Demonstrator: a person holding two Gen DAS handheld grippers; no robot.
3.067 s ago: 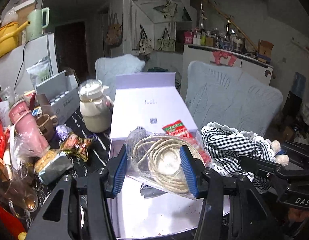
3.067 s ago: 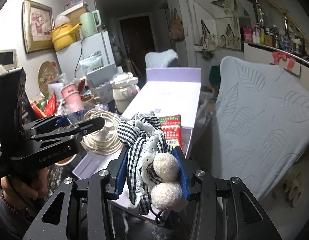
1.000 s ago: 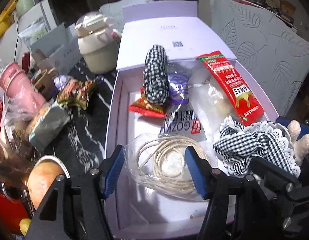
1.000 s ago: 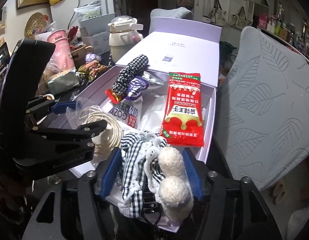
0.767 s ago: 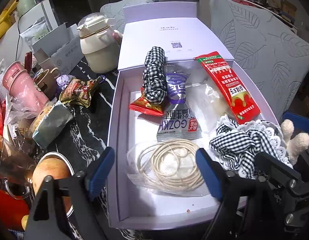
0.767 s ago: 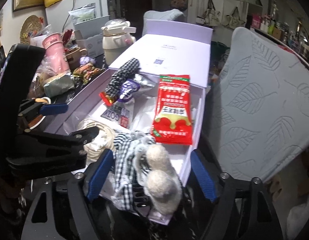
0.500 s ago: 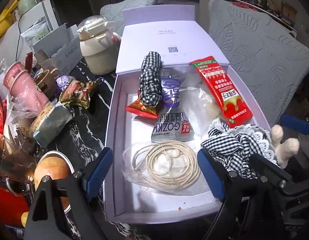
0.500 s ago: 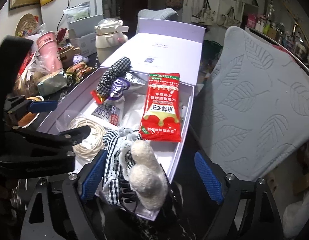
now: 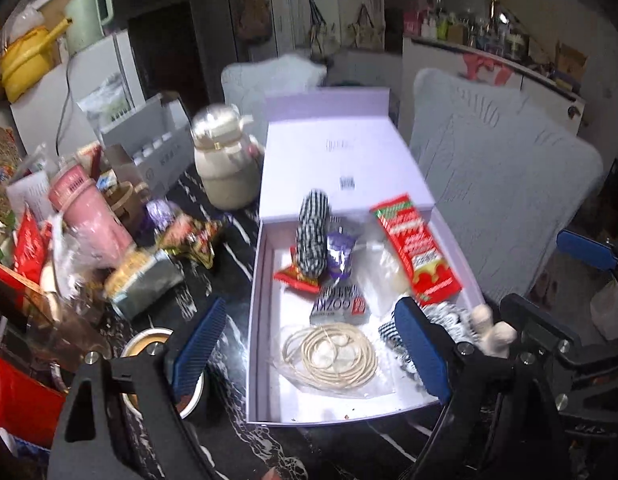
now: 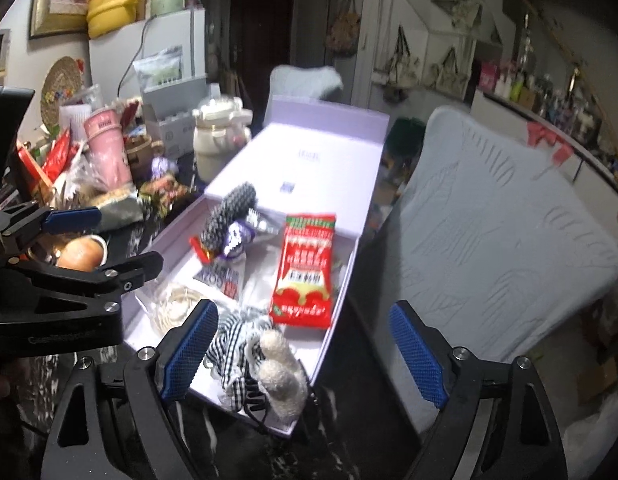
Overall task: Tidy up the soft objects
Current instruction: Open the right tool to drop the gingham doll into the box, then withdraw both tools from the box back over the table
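Observation:
An open lavender box (image 9: 255,320) (image 10: 337,320) lies on the dark marble table. In its near end rest a bagged coil of cream cord (image 9: 329,354) (image 10: 175,306) and a black-and-white checked hair bow with cream pom-poms (image 9: 453,326) (image 10: 249,344). My left gripper (image 9: 311,348) hangs open above the cord, touching nothing. Over the bow my right gripper (image 10: 303,350) is open too, its pads well apart from the fabric. Farther in the box lie a checked scrunchie (image 9: 313,232) (image 10: 229,216), a red packet (image 9: 417,252) (image 10: 307,268) and a silver pouch (image 9: 339,304).
Left of the box the table is crowded: a cream jug (image 9: 225,168), a pink cup (image 9: 89,216), snack packets (image 9: 189,236), a bowl (image 9: 149,344). A pale leaf-embossed chair back (image 9: 501,184) (image 10: 501,216) stands close on the right.
Both grippers opened and let go: the bagged cord and the checked bow now lie in the box. Both grippers have risen and drawn back from it.

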